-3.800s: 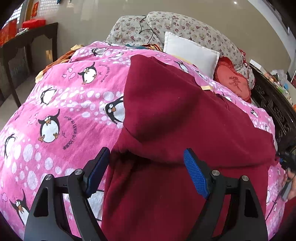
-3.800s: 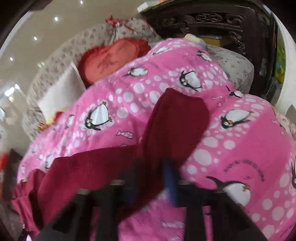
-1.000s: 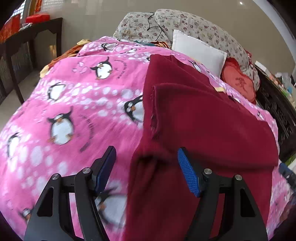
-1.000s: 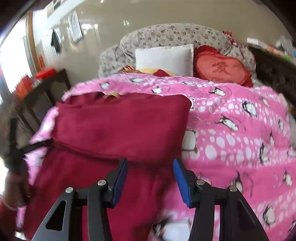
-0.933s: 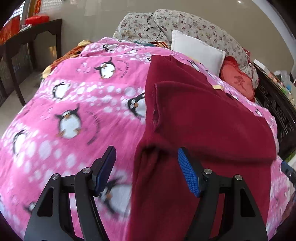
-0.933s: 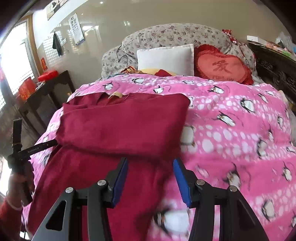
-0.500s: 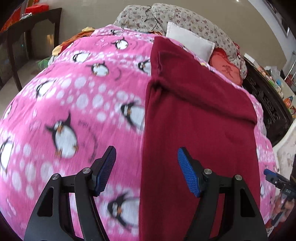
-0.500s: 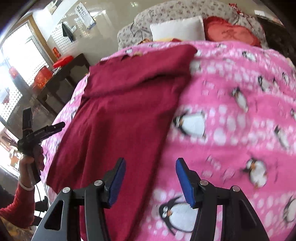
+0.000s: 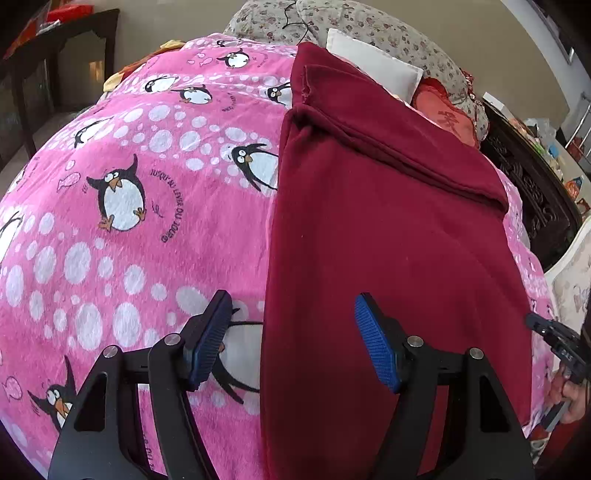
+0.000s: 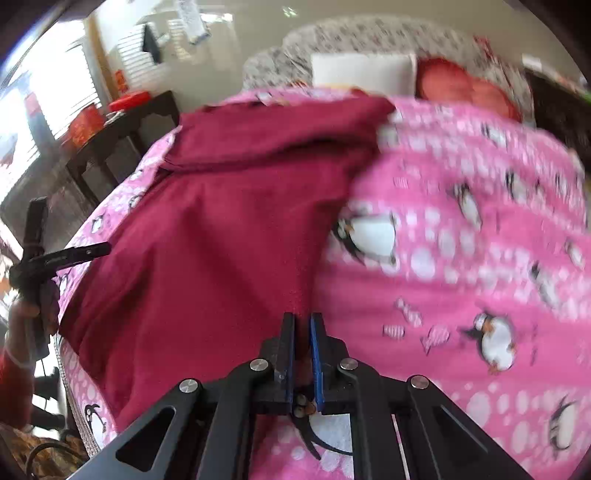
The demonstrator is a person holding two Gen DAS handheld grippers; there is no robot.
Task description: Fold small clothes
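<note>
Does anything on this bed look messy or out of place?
Little stands out. The dark red garment lies mostly flat on the pink penguin blanket, its top part folded across. One small oddity: a puckered bit of seam near its far left corner. The right gripper pinches the garment's right edge; the left gripper is open.

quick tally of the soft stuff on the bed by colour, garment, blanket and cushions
dark red: 1, the garment
pink: 1, the penguin blanket
white: 1, the square cushion
red: 1, the round cushion
floral grey: 1, the big pillow at the head
total: 5
</note>
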